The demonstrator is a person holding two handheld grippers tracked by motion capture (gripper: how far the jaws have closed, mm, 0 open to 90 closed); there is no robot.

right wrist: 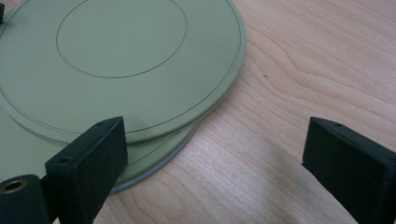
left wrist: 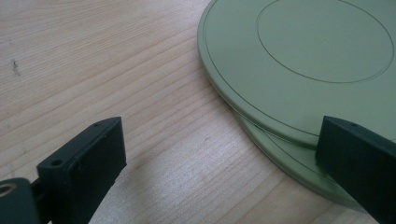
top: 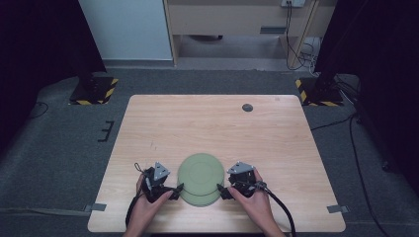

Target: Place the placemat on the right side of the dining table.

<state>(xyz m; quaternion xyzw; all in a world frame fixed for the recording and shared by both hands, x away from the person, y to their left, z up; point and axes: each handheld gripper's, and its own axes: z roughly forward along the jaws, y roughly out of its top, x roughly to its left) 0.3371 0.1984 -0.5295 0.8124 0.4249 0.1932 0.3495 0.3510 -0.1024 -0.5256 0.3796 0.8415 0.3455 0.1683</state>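
altogether 2 stacked green plates (top: 200, 174), 2 open tongs (top: 174, 190).

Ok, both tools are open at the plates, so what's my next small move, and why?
Probably ease the left tool inward to straddle the top plate's rim, then close. The top plate sits offset on the lower plate, leaving its edge exposed; both the left tool and the right tool are open and hold nothing.

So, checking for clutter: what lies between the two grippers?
Two stacked green plates, the upper one shifted off the lower, lie between the left gripper and right gripper, per the high view.
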